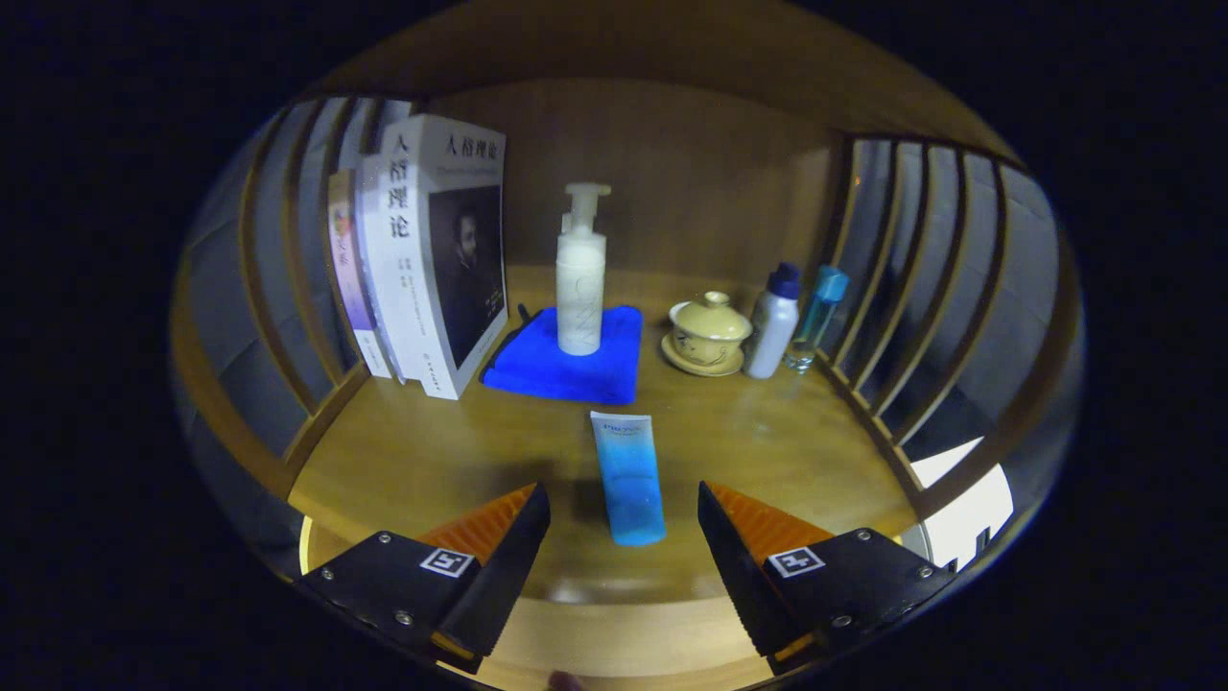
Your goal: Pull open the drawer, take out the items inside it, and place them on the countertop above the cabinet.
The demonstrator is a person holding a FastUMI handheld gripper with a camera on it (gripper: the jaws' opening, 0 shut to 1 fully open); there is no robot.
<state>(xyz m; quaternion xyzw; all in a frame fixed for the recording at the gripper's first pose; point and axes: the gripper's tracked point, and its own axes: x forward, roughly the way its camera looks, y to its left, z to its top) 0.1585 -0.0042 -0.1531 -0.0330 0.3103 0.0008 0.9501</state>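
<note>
We see the gripper (624,523) with fingers spread wide, gripping nothing. The blue tube (628,477) lies flat on the wooden countertop (413,451), its near end between the fingertips, its long axis running straight ahead toward the blue cloth (566,369).

Standing books (427,259): three. Pump bottle (581,274): one, sitting on one folded blue cloth (566,369). Blue tube (628,477): one, lying flat. Lidded cup on saucer (708,333): one. White bottle with dark cap (773,324): one. Clear bottle with blue cap (815,317): one.
</note>
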